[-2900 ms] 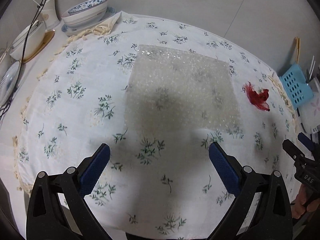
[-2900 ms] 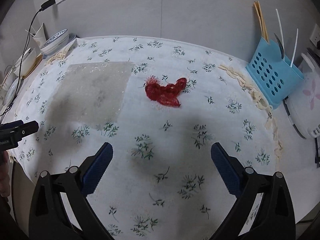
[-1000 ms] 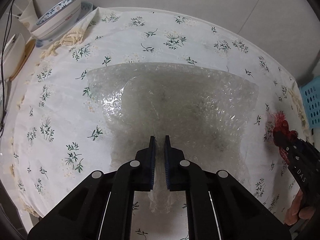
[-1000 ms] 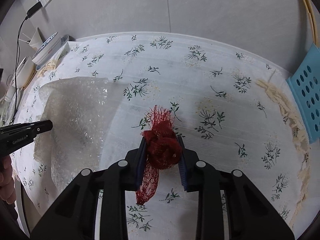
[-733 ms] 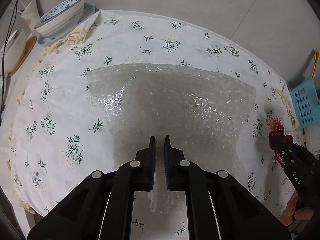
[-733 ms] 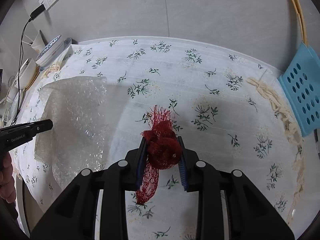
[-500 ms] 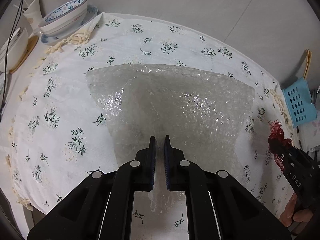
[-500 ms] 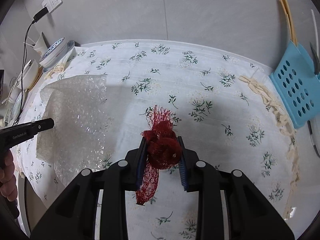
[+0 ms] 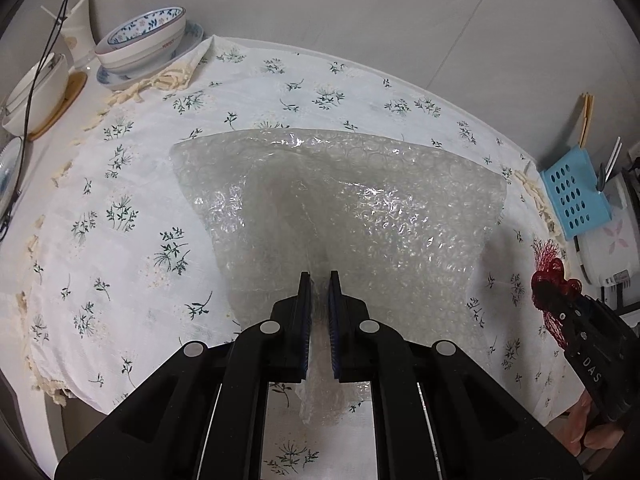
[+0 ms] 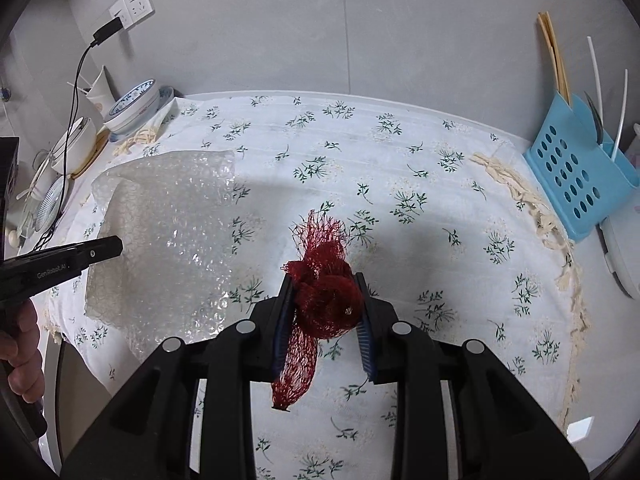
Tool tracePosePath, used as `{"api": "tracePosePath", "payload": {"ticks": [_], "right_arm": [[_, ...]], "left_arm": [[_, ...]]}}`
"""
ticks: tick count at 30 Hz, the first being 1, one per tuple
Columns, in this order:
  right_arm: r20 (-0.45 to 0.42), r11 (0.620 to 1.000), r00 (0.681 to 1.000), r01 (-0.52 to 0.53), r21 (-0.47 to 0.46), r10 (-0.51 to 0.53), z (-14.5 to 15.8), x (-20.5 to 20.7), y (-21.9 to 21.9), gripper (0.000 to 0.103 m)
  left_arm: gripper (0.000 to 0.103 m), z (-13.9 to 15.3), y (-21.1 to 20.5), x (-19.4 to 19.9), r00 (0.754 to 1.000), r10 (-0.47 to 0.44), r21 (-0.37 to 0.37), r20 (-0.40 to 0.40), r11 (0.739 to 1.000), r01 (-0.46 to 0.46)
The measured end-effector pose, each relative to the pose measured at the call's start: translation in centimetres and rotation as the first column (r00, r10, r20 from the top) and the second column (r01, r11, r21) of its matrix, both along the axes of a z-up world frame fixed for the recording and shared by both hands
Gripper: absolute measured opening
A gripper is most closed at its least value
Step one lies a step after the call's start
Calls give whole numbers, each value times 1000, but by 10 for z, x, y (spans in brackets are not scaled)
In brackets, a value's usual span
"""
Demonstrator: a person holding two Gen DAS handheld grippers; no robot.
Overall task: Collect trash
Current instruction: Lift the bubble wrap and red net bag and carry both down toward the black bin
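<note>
A clear bubble wrap sheet (image 9: 360, 208) hangs lifted off the floral tablecloth (image 9: 120, 208), pinched at its near edge by my left gripper (image 9: 319, 280), which is shut on it. In the right wrist view the same bubble wrap sheet (image 10: 168, 232) droops at the left, beside the left gripper's black finger (image 10: 92, 254). My right gripper (image 10: 325, 280) is shut on a crumpled red mesh net (image 10: 326, 292), whose tail dangles below the pads. From the left wrist view, the red mesh net (image 9: 550, 272) shows at the right edge, in the right gripper (image 9: 556, 300).
Stacked bowls and plates (image 9: 140, 46) and a paper cup (image 9: 78, 32) stand at the table's back left, crossed by a black cable (image 10: 76, 92). A blue perforated utensil holder (image 10: 576, 176) with chopsticks sits at the right, next to a white appliance (image 9: 612, 248). A person's fingers (image 10: 20, 360) show at left.
Both grippers have risen and drawn back from the table, carrying the bubble wrap and the red net with them. More of the tablecloth and the back-left dishes has come into view.
</note>
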State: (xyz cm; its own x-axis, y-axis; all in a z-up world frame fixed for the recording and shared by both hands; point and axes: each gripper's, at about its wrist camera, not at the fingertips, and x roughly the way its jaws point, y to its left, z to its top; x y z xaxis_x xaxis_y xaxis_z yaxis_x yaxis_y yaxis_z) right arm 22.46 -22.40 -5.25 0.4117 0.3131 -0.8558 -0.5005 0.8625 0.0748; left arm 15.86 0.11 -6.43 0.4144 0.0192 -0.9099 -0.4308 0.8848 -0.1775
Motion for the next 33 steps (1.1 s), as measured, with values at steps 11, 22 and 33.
{"api": "tracePosePath", "payload": {"ticks": [11,22,33], "right_arm": [[17,1000,1000,2,21,-3,16,-33,-3,27],[34,999,999,13,30,-14,27,-72,-6,27],[42,998,999,33,48,-35,31,-122,-12,27]], "left_arm": [[7,15,-8,-32,999,-19,2,31,1000,19],[7,28,-18,-66,997,-50,6,58,999,50],[7,40,-29,-115,992,-90,12,85,996,89]]}}
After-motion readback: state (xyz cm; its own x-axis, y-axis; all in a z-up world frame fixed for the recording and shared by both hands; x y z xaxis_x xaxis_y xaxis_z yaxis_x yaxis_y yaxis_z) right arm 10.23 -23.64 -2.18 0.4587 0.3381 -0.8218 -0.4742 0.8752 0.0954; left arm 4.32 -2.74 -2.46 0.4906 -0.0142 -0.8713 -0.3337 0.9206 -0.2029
